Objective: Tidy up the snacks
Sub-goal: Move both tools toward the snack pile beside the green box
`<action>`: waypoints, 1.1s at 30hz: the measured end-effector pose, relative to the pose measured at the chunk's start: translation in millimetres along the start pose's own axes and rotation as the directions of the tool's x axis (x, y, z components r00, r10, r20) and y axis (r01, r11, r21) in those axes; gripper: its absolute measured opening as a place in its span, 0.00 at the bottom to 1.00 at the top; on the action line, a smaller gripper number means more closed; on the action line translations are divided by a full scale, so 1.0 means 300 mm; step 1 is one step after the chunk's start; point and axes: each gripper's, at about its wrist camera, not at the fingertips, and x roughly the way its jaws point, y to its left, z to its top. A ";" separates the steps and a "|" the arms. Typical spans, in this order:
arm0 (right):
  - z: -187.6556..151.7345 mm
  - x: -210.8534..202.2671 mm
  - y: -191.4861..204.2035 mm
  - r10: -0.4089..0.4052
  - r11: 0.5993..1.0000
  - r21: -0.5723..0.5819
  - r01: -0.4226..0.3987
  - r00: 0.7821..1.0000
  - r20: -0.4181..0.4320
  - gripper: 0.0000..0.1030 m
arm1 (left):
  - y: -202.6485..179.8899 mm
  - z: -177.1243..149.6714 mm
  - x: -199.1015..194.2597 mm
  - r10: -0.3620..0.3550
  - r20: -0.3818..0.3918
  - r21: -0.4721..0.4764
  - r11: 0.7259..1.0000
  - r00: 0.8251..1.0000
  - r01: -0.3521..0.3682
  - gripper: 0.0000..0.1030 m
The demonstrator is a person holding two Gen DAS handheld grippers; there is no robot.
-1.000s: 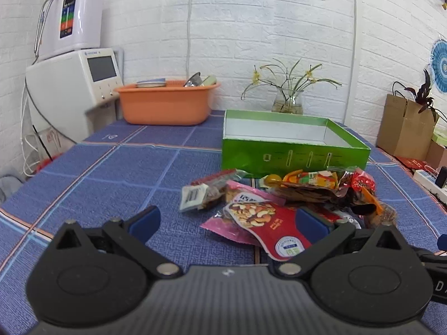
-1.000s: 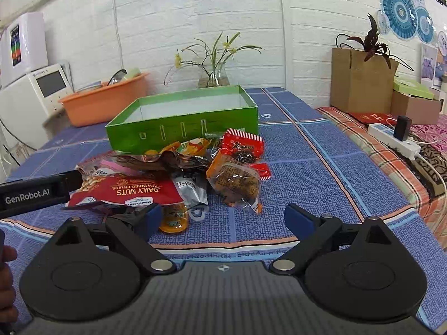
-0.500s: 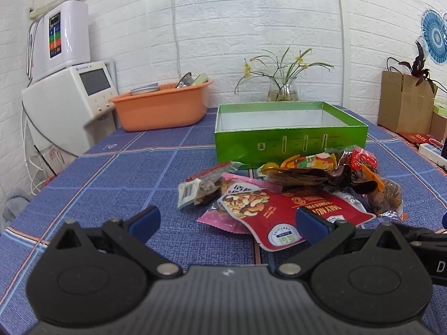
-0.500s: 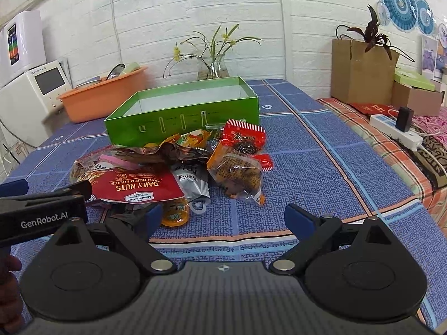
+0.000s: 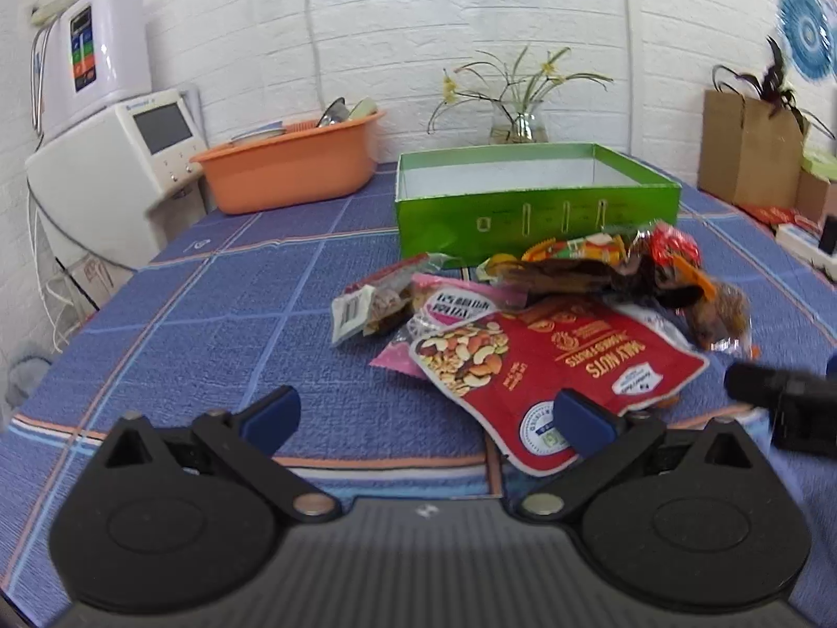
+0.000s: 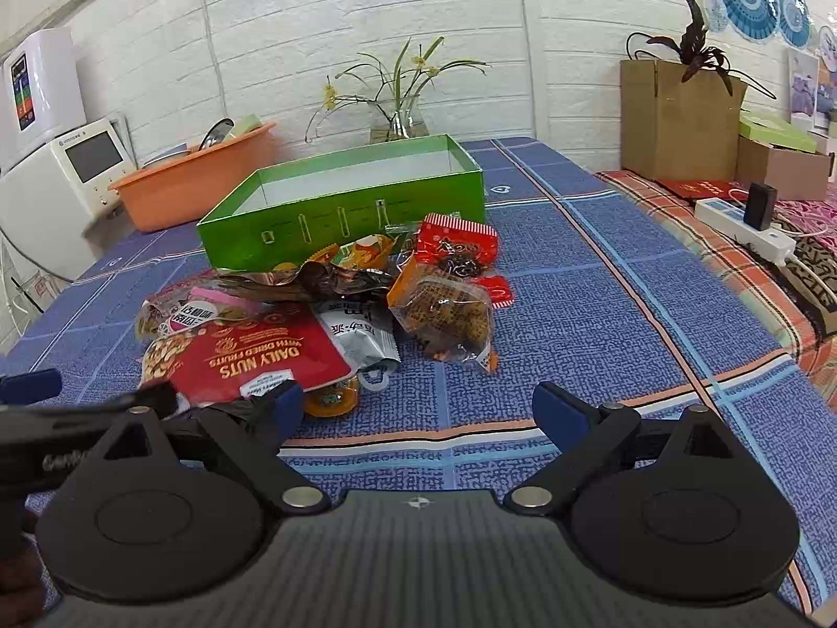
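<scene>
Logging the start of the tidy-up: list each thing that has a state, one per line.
left gripper: open, holding nothing
right gripper: open, holding nothing
green box: lid off, no snacks visible inside
red nut pouch: sealed, lying flat
orange basin: holds dishes

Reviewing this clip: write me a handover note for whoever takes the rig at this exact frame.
Left gripper: open, holding nothing, low over the table in front of the red Daily Nuts bag.
Right gripper: open, holding nothing, just short of the snack pile.
Green box: behind the pile, no snacks visible inside.
Done: nothing packed yet.
Left: move every packet into the box; the nuts bag is probably the easiest first pick.
</scene>
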 end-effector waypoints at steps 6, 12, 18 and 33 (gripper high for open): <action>0.008 -0.034 -0.044 -0.048 0.998 0.050 0.046 0.998 0.034 1.00 | 0.087 -0.028 -0.094 -0.063 0.016 -0.017 0.998 0.998 0.064 1.00; 0.017 -0.051 -0.097 -0.077 0.987 0.144 0.067 0.995 0.069 1.00 | 0.119 -0.003 -0.146 -0.035 0.097 -0.045 0.998 0.995 0.040 1.00; 0.010 -0.018 -0.076 0.049 0.989 0.139 -0.053 0.998 0.027 1.00 | 0.091 -0.004 -0.050 0.005 0.005 -0.069 0.998 1.000 -0.005 1.00; 0.044 0.043 -0.017 0.055 0.998 -0.016 -0.055 0.996 0.065 1.00 | 0.010 0.103 0.066 0.001 0.014 -0.079 0.997 1.000 0.000 1.00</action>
